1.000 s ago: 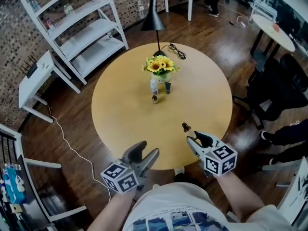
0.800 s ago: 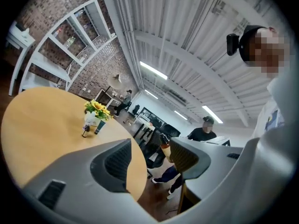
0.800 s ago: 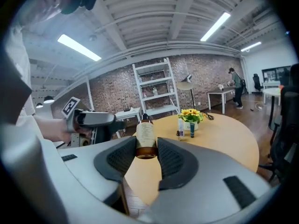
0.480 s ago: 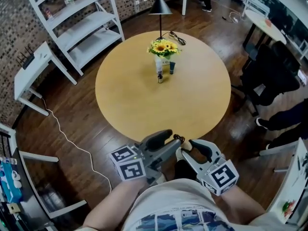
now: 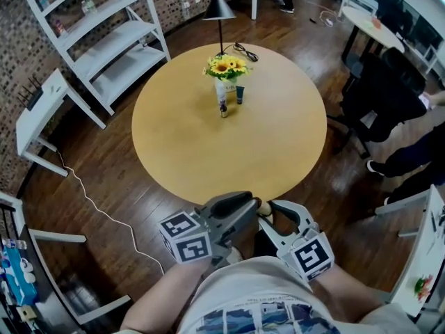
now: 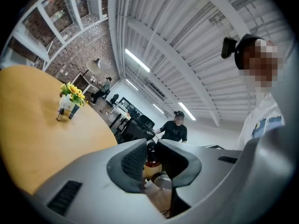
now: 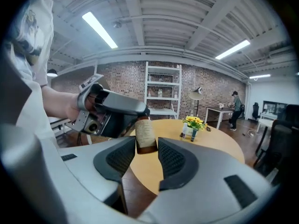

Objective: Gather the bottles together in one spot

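Pinching the small brown bottle (image 7: 145, 135) by its neck with the left gripper (image 6: 150, 158) off the worktop (image 5: 208, 152) edge, we judge it light, slick glass; the right gripper (image 7: 146, 157), jaws just opening, flanks its body.

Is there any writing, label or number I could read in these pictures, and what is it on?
No text reads clearly.
Small bottle, cream label: print too blurred to read.
Bottles beside the sunflowers: too small to read.
Marker cubes: black-and-white patterns, no words.
Shirt print: cut off, unreadable.
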